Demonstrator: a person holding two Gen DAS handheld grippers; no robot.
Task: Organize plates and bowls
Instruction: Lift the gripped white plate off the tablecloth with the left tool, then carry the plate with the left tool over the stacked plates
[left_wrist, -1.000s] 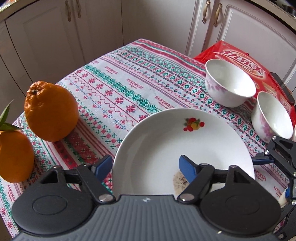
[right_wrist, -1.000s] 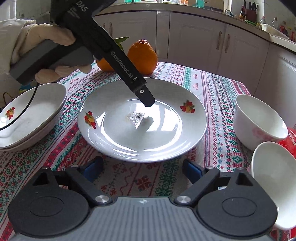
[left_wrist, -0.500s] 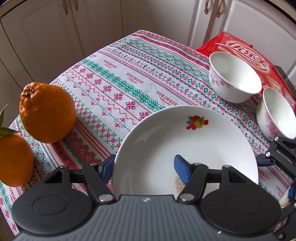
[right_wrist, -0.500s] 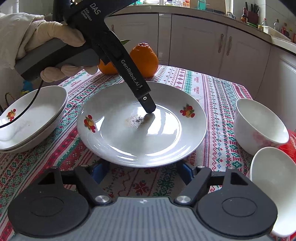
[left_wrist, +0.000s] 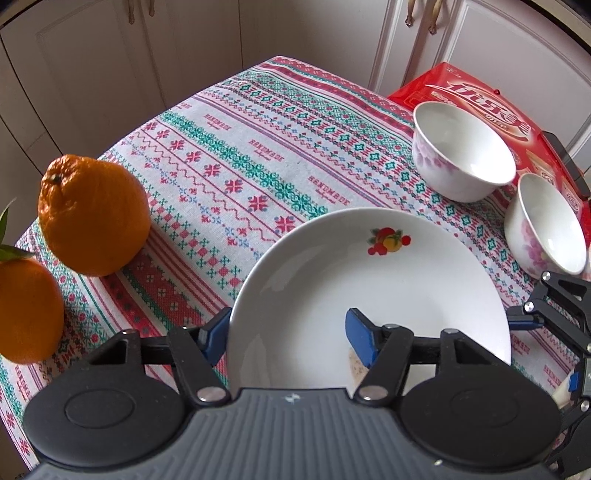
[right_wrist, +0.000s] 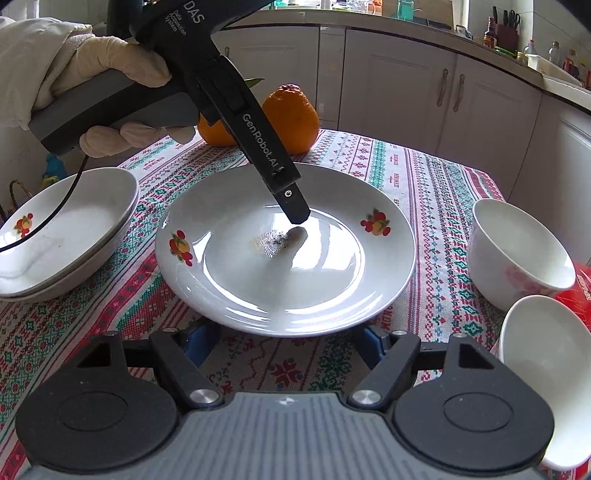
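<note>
Left gripper (left_wrist: 286, 334): jaws spread astride plate (left_wrist: 388, 288) rim, not clamped.
Right gripper (right_wrist: 286, 341): wide open, empty, at near rim.
Plate: glazed, slippery, breakable; pinch the rim.

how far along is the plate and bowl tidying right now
Done: two plates sit stacked at the table's left. In hand: the left gripper has one finger over and one outside the rim of the soiled plate, not clamped; the right gripper waits open at its near edge. Left: stacking that plate, and nesting the two bowls, upright and tilted.
</note>
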